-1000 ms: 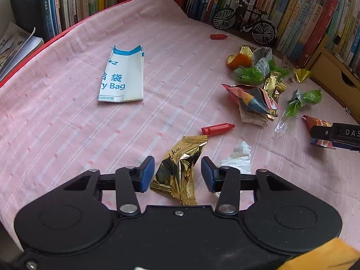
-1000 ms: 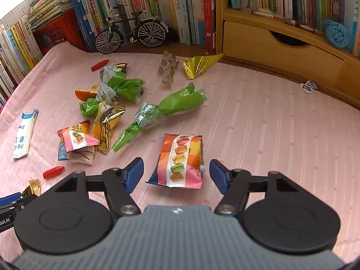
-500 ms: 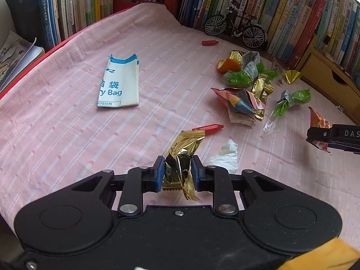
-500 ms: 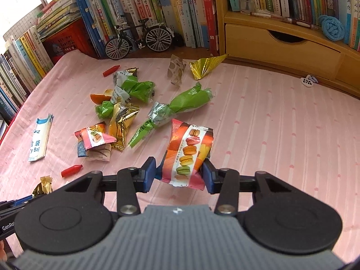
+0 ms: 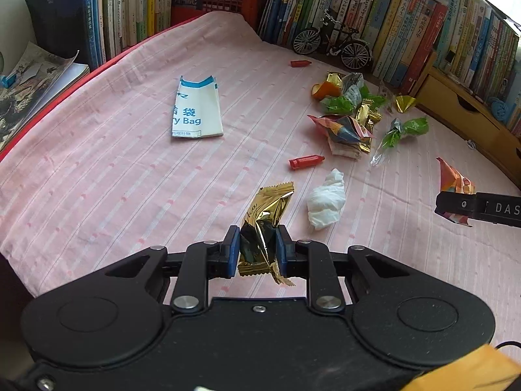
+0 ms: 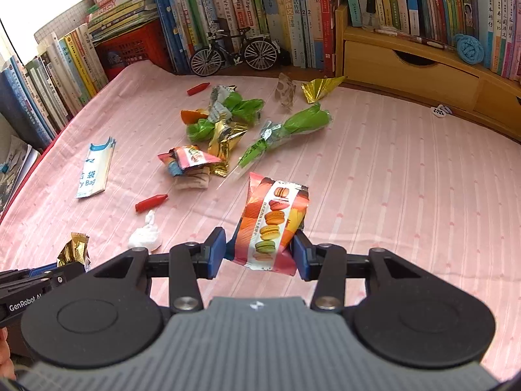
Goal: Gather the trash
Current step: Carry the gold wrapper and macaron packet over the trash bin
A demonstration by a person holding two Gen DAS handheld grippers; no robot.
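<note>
Both wrappers have come up off the pink striped cloth [image 5: 97, 176] since a second ago, when they lay flat between wide-open jaws. Now the left hand-held gripper [image 5: 257, 251] is clamped on the gold foil wrapper [image 5: 265, 224], its blue pads pressing the crumpled lower half from either side with only a narrow gap between them. That wrapper's long axis runs straight ahead of the gripper, the crimped far end pointing forward and a little to the right, the near end poking back below the pads.

The right hand-held gripper [image 6: 259, 254] is closed about halfway on the macaron snack packet [image 6: 273, 224], holding its lower end. Its long axis also runs forward from the jaws, leaning slightly right, with the printed macarons stacked along it and the top edge farthest away.

Just ahead and right of the left gripper, a crumpled white tissue [image 5: 325, 200] lies on the cloth, with a red cap [image 5: 306, 162] beyond it. Farther ahead and to the right sits a pile of wrappers [image 5: 348, 120]; a folded blue and white paper bag [image 5: 197, 107] lies ahead to the left. In the right wrist view, the left gripper with its gold wrapper shows at the lower left edge
</note>
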